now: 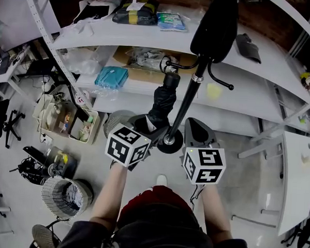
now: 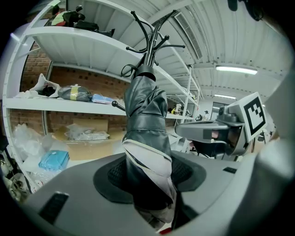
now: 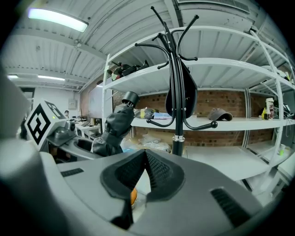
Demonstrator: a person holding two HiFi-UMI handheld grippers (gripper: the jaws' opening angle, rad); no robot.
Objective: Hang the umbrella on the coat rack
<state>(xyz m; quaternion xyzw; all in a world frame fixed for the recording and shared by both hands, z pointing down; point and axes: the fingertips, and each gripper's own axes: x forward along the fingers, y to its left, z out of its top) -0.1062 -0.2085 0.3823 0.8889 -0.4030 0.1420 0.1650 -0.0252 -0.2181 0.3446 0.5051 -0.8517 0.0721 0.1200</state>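
Your left tongs [image 2: 147,184] are clamped on the folded black umbrella [image 1: 164,103]. Its long axis runs tilted up and away from them, with its round capped end near the hooks of the black metal coat rack [image 1: 190,97]. Your right tongs [image 3: 144,159] are closed on nothing, just right of the rack's round base. White curved shelves [image 1: 149,37] stand close behind the rack, a black bag [image 1: 214,25] hangs on its upper part, and pale floor [image 1: 246,167] lies to the right. A brown cardboard box [image 1: 147,74] on the middle shelf holds plastic-wrapped goods, and a white crate [image 1: 42,107] on the floor at the left holds small mixed items.
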